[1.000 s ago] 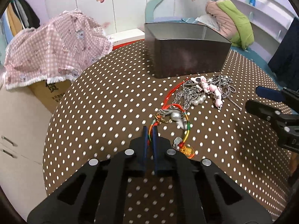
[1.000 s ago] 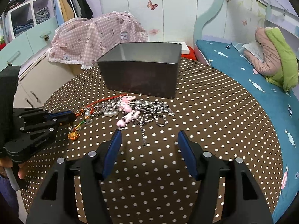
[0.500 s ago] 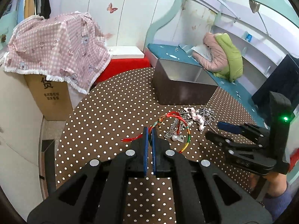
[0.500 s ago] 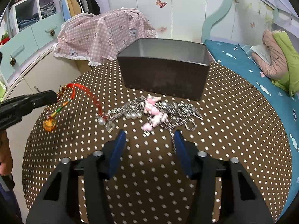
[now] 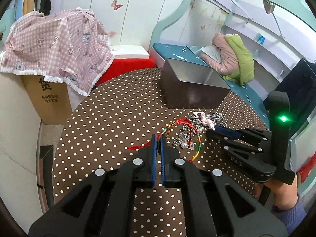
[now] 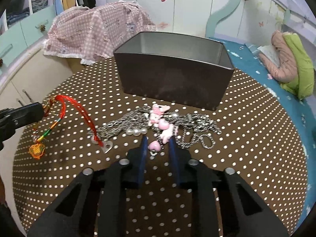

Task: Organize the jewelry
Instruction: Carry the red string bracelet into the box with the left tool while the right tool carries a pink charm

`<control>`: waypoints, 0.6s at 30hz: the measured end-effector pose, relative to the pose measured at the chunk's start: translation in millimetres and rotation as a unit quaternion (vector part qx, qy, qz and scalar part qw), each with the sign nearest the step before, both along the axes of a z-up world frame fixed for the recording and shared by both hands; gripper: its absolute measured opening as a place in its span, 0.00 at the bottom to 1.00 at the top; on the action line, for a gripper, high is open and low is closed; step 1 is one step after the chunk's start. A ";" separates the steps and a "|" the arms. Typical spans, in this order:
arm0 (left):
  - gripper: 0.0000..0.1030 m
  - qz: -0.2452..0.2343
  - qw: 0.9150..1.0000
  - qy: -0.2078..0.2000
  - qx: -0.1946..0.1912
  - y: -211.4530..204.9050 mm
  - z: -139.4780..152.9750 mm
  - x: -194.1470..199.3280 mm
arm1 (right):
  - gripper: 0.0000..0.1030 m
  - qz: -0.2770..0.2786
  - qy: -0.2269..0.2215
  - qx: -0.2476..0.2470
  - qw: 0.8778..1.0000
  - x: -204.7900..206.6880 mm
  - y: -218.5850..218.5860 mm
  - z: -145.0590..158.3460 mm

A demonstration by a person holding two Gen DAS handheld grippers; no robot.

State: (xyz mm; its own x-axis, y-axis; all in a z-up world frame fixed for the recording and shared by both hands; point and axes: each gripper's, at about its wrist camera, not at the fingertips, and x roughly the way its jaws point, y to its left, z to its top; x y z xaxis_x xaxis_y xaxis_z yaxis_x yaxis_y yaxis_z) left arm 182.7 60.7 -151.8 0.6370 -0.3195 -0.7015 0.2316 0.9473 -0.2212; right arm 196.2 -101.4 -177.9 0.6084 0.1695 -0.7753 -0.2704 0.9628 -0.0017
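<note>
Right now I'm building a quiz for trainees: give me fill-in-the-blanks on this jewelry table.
1. The left tool holds a cord bracelet that is mostly ____ in colour.
2. The dark metal box stands ____ the jewelry pile.
3. The tablecloth is brown with white ____.

Missing: red; behind; dots

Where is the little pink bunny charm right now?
In the right wrist view the pink bunny charm lies on the dotted table, on the silver chains, between the dark box and the right gripper.
</note>
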 end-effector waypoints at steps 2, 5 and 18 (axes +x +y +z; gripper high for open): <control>0.03 -0.001 1.000 0.000 -0.001 -1.4 -0.3 -0.1 | 0.11 -0.001 -0.002 -0.007 1.000 0.6 -0.4 -0.4; 0.03 -0.001 1.000 0.000 -0.003 -1.8 0.2 1.0 | 0.11 0.006 0.002 -0.003 1.000 -5.9 -3.8 0.6; 0.03 -0.026 0.999 0.002 -0.027 -10.5 10.7 -1.1 | 0.10 0.032 -0.020 0.031 0.999 -52.4 -30.5 42.2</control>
State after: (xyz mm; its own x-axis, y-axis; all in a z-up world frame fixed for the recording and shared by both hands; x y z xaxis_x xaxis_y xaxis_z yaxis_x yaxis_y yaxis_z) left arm 181.7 50.2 -141.1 0.6162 -0.3888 -0.6849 0.2785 0.9210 -0.2723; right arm 143.8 -131.9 -135.7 0.6255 0.2550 -0.7373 -0.3314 0.9424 0.0448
